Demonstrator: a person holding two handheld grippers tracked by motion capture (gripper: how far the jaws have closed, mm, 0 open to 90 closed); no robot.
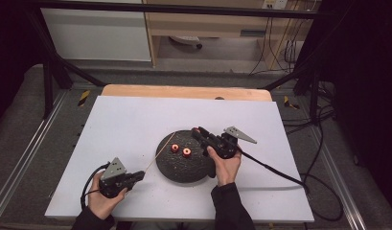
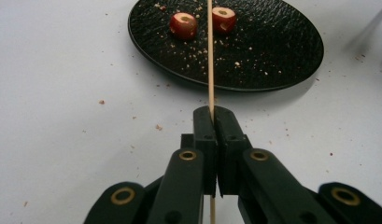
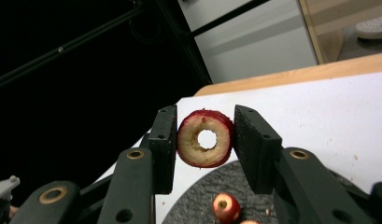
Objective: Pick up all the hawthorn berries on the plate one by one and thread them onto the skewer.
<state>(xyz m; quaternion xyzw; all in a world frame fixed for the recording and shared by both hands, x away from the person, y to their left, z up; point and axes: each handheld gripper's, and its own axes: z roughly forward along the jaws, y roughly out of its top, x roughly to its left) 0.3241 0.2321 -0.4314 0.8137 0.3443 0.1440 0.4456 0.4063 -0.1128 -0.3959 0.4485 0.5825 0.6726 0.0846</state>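
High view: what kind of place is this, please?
Probably a lab recording station, not a kitchen: a white table inside a black metal frame, loose cables on the floor, and hand-held grippers working over a black plate.

Clamped cored fruit ring (image 3: 205, 144), upright skewer (image 2: 210, 56)

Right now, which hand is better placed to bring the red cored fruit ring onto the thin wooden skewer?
Right. The right gripper grips the red cored fruit ring, raised above the black round plate; the left gripper clamps the thin wooden skewer.
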